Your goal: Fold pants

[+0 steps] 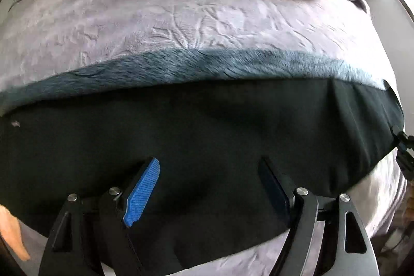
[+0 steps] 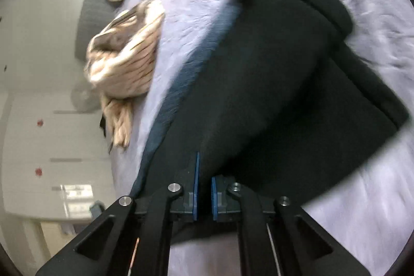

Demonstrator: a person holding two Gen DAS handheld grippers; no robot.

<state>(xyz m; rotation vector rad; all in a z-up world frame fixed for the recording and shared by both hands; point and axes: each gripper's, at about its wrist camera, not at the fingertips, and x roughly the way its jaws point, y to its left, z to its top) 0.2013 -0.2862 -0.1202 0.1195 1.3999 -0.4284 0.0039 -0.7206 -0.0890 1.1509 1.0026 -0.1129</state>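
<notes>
Left gripper (image 1: 209, 172) spread wide above pants (image 1: 207, 120)

Soft, even daylight fills both views, brightest at the far right of the left wrist view, where a window strip glows white. The pale lilac bed sheet (image 1: 181, 17) reads clearly, its wrinkles crisp there. The black fleece-lined pants (image 1: 207, 126) swallow detail, nearly featureless. The right wrist view is smeared by motion blur, worst on the cream striped crumpled garment (image 2: 124, 53). Fisheye bending curves every edge, with dark vignetted corners.
</notes>
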